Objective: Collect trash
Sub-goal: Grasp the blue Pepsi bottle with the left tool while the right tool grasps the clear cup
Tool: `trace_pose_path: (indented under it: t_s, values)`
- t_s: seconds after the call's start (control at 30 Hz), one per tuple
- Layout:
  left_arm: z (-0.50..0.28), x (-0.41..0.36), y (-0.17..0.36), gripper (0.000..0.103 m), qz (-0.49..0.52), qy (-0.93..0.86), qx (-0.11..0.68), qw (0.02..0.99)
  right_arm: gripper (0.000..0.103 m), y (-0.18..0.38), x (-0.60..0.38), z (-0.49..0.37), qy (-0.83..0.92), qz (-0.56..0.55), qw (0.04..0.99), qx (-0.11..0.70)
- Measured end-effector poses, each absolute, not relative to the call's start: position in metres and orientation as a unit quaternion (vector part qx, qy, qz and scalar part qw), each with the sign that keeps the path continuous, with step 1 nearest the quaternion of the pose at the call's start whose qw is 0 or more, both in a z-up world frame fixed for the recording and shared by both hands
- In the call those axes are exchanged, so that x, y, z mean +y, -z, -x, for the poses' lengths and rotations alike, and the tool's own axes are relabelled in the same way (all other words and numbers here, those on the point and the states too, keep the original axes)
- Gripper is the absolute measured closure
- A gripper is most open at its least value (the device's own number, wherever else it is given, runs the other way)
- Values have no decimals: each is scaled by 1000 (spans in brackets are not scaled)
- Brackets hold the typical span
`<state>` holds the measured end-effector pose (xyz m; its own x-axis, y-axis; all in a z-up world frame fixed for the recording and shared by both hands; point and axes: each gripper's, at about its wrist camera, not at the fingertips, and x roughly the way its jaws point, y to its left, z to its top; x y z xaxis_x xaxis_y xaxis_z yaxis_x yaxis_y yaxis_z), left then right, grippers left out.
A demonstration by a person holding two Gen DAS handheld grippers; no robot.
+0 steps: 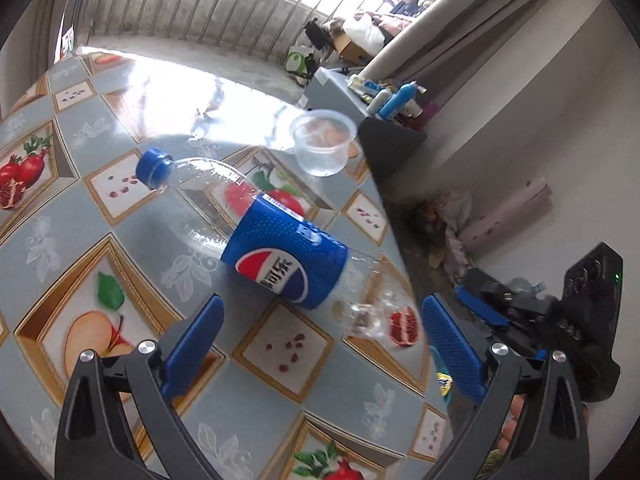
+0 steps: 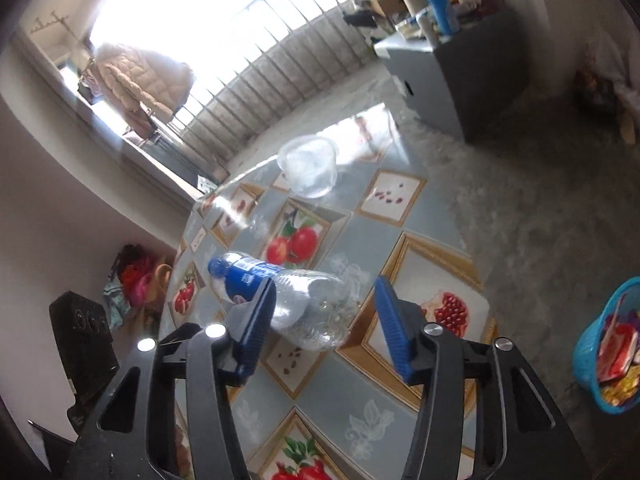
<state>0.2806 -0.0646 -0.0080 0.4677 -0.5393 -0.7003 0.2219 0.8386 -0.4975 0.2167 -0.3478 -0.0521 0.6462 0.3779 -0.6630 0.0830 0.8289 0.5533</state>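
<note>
Blue pads of the right tool (image 2: pixel 324 320) fill the bottom of its own view, and the clear base of the empty cola bottle (image 2: pixel 280 300) lies between them. The pads stand at about half width and do not press the plastic, so the bottle is not held yet. It lies on its side on the worktop (image 2: pixel 400 420), with the blue cap (image 2: pixel 218 266) pointing away from the right tool, close to the worktop edge.

The left tool (image 1: pixel 322 344) is wide and holds nothing. It hovers just short of the bottle (image 1: pixel 260 240), facing the blue label.

Some things could go wrong here. The bottle is round, light and smooth, so if one pad touches it first, it probably rolls or slides away, maybe over the near edge. If the pads close on the thin, empty base, the plastic may buckle and slip out. Both tools are near the same bottle, so they could also knock each other.

A clear plastic cup (image 1: pixel 324 146) stands further back on the worktop, well apart from the bottle.

Only the right wrist view shows the blue basket (image 2: pixel 608 344) on the floor, already with colourful wrappers inside. Only the left wrist view shows the label fully, and the right tool's body beyond the worktop edge.
</note>
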Motion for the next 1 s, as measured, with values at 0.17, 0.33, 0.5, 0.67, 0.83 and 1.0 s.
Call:
trace_pose_path:
  t_s: [0.17,0.33,0.5,0.67,0.83,1.0]
  values:
    - [-307,-60,25,18,194,215,475,831,70,81,-321,-243,-122,-299,834,447]
    - [-337,-48,29,25,192,198,467,840,70,77,-298,-258,-164,-297,823,455]
    - [-376,-31,41,34,210,166,482,834,67,66,-295,-287,-170,-280,826,458]
    - [-407,-27,40,34,184,152,480,844,43,39,-326,-332,-125,-288,851,421]
    - [-433,-29,44,34,182,145,478,847,36,35,-362,-395,-97,-342,843,405]
    - [-447,-41,49,35,182,160,485,840,45,62,-341,-457,-85,-318,821,467]
